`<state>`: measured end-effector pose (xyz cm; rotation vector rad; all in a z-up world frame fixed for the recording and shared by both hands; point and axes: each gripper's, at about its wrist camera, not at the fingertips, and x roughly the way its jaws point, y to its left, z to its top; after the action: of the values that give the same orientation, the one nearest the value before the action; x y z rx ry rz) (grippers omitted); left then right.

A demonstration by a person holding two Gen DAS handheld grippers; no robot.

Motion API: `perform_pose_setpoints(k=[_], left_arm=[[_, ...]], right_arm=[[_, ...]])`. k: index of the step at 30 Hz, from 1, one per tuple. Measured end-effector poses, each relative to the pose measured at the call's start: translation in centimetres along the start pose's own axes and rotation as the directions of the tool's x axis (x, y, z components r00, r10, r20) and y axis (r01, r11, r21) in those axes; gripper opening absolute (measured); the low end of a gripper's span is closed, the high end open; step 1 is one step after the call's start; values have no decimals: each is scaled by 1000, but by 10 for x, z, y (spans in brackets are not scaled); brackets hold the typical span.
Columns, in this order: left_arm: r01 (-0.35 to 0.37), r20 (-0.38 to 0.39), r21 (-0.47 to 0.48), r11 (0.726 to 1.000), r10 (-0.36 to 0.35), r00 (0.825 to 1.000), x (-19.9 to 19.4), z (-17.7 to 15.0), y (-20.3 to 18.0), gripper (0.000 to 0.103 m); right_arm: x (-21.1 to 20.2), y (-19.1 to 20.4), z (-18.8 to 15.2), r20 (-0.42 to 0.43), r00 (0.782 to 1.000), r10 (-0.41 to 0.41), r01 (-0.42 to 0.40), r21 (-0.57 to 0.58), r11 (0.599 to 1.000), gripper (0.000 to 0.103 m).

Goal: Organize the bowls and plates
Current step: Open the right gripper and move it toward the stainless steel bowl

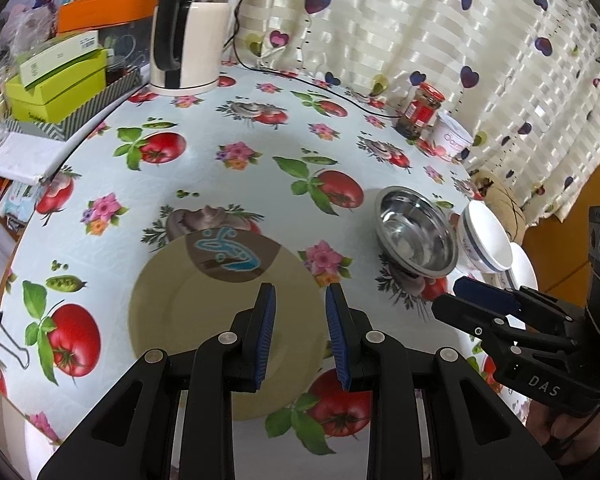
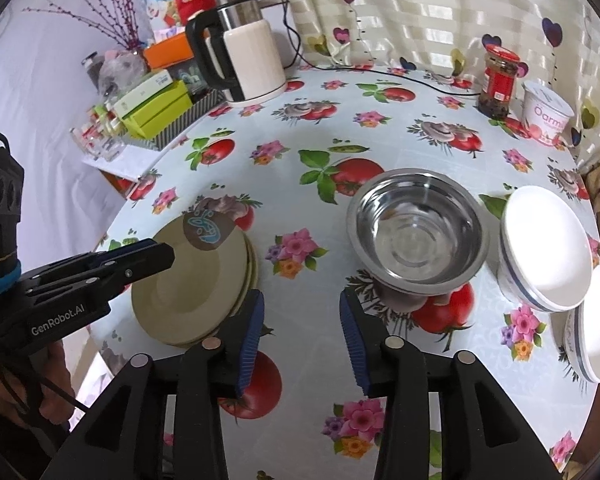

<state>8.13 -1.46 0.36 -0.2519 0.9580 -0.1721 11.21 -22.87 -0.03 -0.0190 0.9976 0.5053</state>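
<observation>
1. Two blue-padded fingers of the left gripper (image 1: 300, 320) fill the bottom of the left wrist view, spread a little with nothing between them. They hang over the tan plate (image 1: 187, 312), and I can't see any contact with it.
2. That plate lies flat on the tomato-print tablecloth (image 1: 227, 128), with a brown patch and blue squiggle at its far rim.
3. Off to the right in the same view sits a steel bowl (image 1: 416, 232), empty. Just beside it are white bowls with a blue band (image 1: 488, 240), also empty as far as I can see.
4. The right gripper (image 1: 484, 294) pokes in from the right edge, near the white bowls. From this angle I can't tell how wide its jaws are.
5. Way at the back: a kettle (image 1: 191, 36), a red-lidded jar (image 1: 420, 110) with dark stuff inside, and a white tub (image 1: 454, 136) next to it.
6. Right wrist view now: the right gripper (image 2: 302, 316) has its jaws parted, gap empty, hovering above bare tablecloth (image 2: 404, 360) between the plates and the steel bowl (image 2: 416, 232).
7. Here the tan plate turns out to be a small stack of plates (image 2: 191, 284). The left gripper (image 2: 155, 254) reaches over the stack's left side, jaws hard to read from here.
8. Two stacks of white bowls (image 2: 548, 248) sit right of the steel bowl, one nearer the bottom corner. All look empty.
</observation>
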Motion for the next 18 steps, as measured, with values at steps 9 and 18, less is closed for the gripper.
perform_pose_setpoints(k=[9, 18], left_arm=[[10, -15, 24, 1000, -10, 1000, 8, 2, -10, 27], [28, -39, 49, 998, -26, 999, 22, 7, -20, 27]], right_arm=[[-4, -13, -3, 8, 1000, -15, 14, 30, 999, 40], [-3, -27, -5, 10, 1000, -21, 21, 63, 998, 40]])
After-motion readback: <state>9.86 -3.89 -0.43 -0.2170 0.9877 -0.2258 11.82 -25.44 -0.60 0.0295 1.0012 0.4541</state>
